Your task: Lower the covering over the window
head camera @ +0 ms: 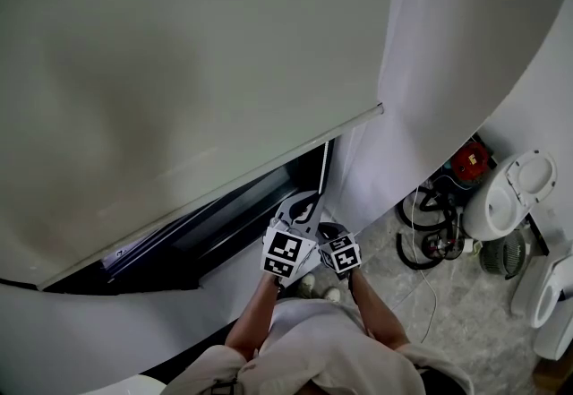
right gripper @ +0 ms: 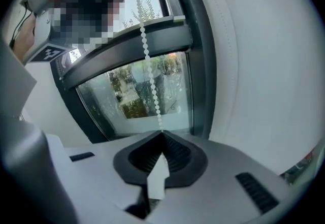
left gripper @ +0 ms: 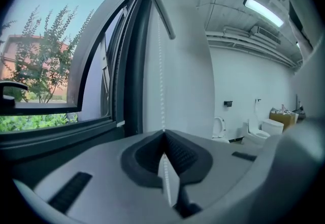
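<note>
Both the left gripper (left gripper: 163, 132) and the right gripper (right gripper: 162, 134) were pinched shut on the bead chain (right gripper: 147, 60) beside the partly lowered blind (head camera: 179, 71).

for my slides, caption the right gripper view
Right tongs shut on the white bead chain in front of the window.

The blind (head camera: 161, 71) hangs before the window (head camera: 235, 221) (a toilet (head camera: 515, 192) stands to its right).

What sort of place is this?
Probably a workshop or storage room, not a home: several toilets stand on the floor beside coiled cables, and a roller blind hangs over a dark-framed window.
</note>
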